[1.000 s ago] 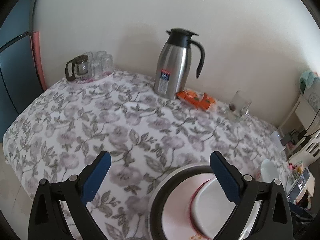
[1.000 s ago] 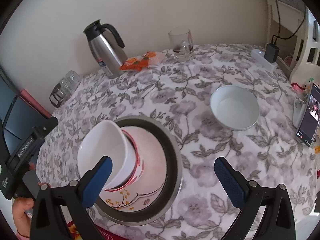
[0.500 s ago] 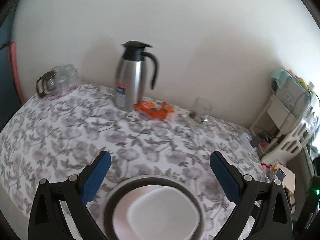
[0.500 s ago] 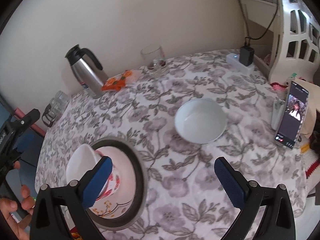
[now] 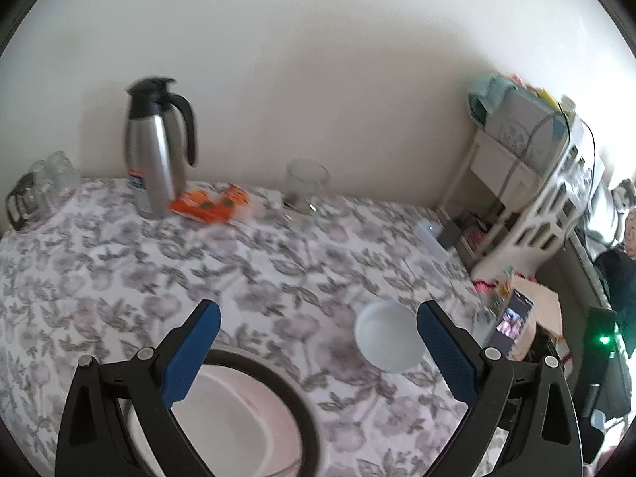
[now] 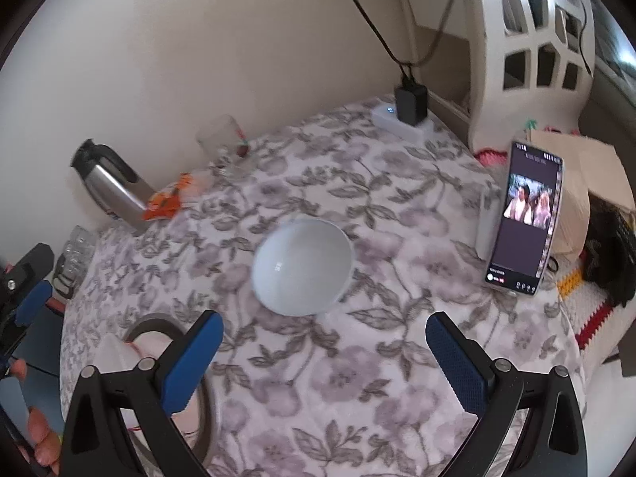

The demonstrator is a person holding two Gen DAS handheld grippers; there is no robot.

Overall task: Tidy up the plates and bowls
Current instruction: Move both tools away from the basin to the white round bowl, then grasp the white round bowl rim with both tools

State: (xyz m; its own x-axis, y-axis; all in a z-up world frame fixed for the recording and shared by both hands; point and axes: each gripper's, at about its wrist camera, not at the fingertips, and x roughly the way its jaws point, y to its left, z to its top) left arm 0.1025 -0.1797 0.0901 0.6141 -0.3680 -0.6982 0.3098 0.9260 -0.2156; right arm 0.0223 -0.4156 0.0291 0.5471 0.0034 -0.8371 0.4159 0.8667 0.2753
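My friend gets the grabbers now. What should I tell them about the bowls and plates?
Left gripper: open, empty, above the dark-rimmed plate.
Right gripper: open, empty, facing the white bowl.
Done: the red-patterned bowl already sits on the plate.
The white bowl stands alone on the flowered tablecloth, beside the phone.
Left: probably move the white bowl to the plate stack.

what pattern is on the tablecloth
A floral print: grey-purple flowers with grey-green leaves on white. The tablecloth shows best in the right wrist view.
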